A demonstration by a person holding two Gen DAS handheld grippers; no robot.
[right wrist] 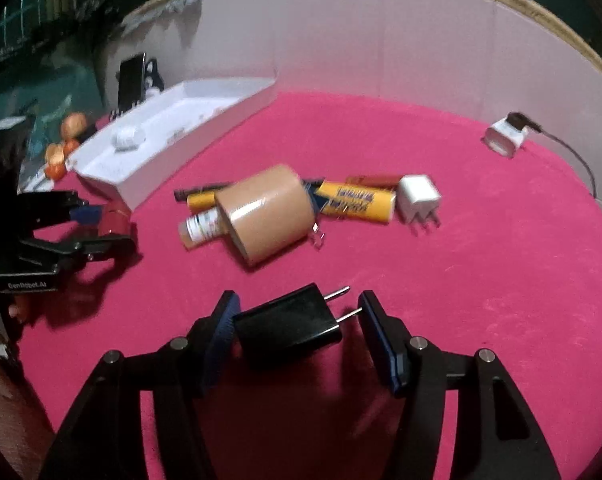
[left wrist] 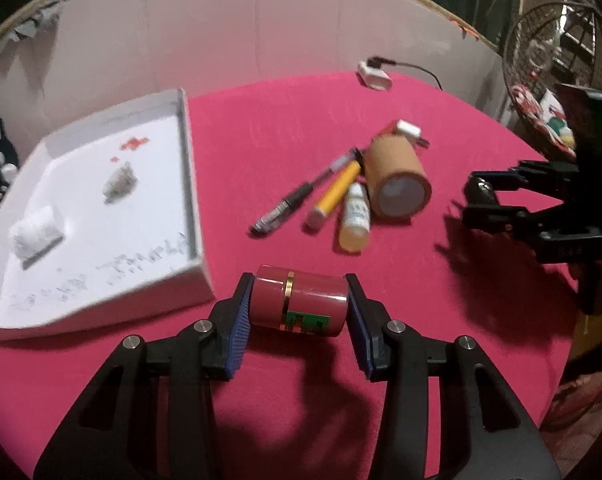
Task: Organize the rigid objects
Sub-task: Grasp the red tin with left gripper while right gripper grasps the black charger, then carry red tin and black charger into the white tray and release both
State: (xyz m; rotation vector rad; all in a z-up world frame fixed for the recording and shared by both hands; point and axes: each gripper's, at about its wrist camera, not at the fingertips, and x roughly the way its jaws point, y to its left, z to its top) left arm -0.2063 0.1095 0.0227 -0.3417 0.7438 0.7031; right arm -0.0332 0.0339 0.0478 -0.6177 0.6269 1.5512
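Nearest in the left wrist view, the left gripper [left wrist: 297, 312] has its jaws clenched on one dark red cylindrical tin with a gold band and green label [left wrist: 299, 304], gripped end to end, lying crosswise above the pink cloth-covered bench [left wrist: 261, 128] near its front edge. Whether the tin touches the cloth, I cannot tell. Over on the right wrist view, the right gripper [right wrist: 297, 324] sits level and low, jaws spread wide around one black two-pronged plug adapter [right wrist: 289, 326]; the left pad touches the adapter's body, the right pad stands just clear of the prongs, so nothing is gripped.

Mid-bench, a cluster: one tan roll of tape [right wrist: 267, 216] lying on its side, one small white-capped dropper bottle of yellowish liquid [left wrist: 355, 220] touching it, one yellow tube [left wrist: 335, 194], one black-gripped clear pen [left wrist: 301, 196], one yellow printed box [right wrist: 357, 202] behind the roll, and one white plug adapter [right wrist: 419, 198] with prongs toward the camera.

At the left edge lies one shallow white tray [left wrist: 193, 184], holding two things: a white roll-like lump [left wrist: 37, 234] and a small grey blurred item [left wrist: 119, 182].

Far back edge, a second white charger [left wrist: 375, 76] with a dark cable plugged in. Chargers counted: three, one black, two white.
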